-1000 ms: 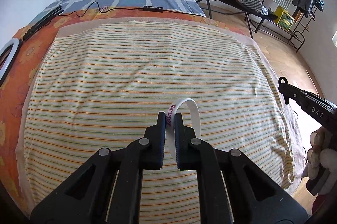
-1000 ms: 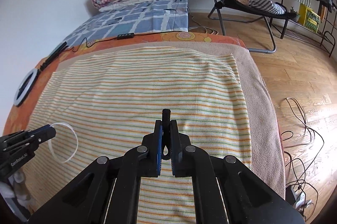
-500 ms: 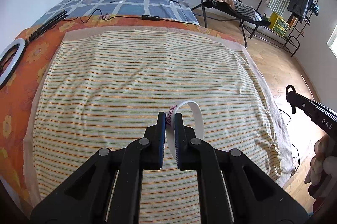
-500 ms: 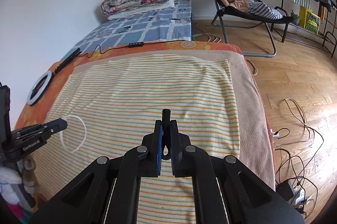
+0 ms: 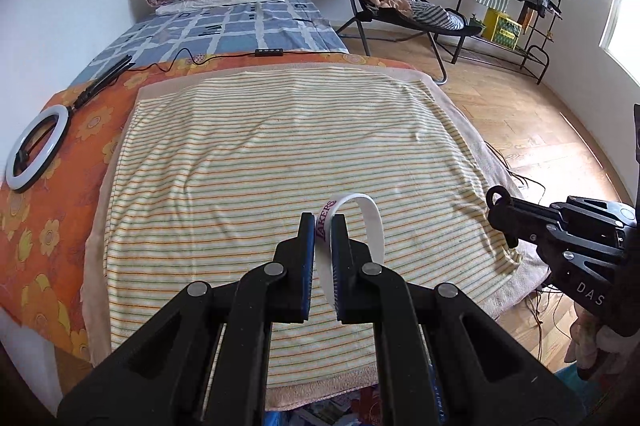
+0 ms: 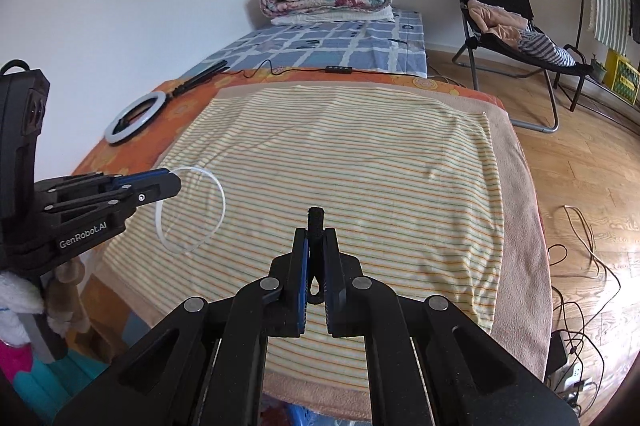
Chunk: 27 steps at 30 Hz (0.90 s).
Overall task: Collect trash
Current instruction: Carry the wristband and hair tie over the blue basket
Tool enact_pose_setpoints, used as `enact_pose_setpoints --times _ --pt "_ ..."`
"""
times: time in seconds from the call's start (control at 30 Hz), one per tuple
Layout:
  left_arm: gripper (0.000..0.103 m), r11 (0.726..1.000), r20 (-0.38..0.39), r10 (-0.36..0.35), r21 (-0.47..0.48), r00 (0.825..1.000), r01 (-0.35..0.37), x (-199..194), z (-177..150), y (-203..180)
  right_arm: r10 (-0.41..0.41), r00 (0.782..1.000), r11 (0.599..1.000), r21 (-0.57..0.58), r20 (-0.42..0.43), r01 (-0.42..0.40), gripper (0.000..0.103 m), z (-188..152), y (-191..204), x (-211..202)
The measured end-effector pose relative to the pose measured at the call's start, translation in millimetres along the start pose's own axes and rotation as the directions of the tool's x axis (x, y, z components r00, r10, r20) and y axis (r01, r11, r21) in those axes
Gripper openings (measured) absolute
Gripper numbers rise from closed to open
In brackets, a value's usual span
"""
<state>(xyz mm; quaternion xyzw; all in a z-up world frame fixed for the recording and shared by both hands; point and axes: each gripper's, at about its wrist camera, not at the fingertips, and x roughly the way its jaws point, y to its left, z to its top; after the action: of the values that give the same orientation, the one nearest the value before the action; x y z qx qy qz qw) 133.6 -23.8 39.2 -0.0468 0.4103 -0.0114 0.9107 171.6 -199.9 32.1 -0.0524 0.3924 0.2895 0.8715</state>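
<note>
Above the striped towel [image 5: 256, 162]: left gripper [image 5: 323, 222] is clenching a white wristband [image 5: 370, 218], lifted clear; right gripper [image 6: 315, 232] is pinching a black looped band [image 6: 315, 222].

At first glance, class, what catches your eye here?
The left gripper is shut on a white Lakers wristband, held above the striped towel. The right gripper pinches a small black loop. A ring light lies on the orange floral sheet at left.
</note>
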Motion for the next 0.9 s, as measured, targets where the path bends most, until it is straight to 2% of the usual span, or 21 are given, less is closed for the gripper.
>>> enact_pose_setpoints --times 0.17,0.37,0.7,0.9 --pt "0.006 1.0 -0.012 0.002 0.014 1.0 -0.002 -17 -32 -1 0.03 0.999 0.999 -0.042 -0.035 -0.031 0.005 -30 32 -4" --pt "0.006 1.0 -0.055 -0.01 -0.01 0.998 0.009 -28 -76 3 0.057 0.994 0.996 -0.057 -0.094 -0.063 0.005 -67 55 -7" --pt "0.006 0.996 -0.152 -0.036 -0.084 0.988 0.023 -25 -144 15 0.076 0.983 0.995 -0.054 -0.166 -0.086 0.005 -115 72 -11" --pt "0.006 0.998 -0.186 -0.035 -0.053 0.982 0.026 -22 -167 8 0.097 0.973 0.994 -0.033 -0.209 -0.106 0.005 -138 77 -5"
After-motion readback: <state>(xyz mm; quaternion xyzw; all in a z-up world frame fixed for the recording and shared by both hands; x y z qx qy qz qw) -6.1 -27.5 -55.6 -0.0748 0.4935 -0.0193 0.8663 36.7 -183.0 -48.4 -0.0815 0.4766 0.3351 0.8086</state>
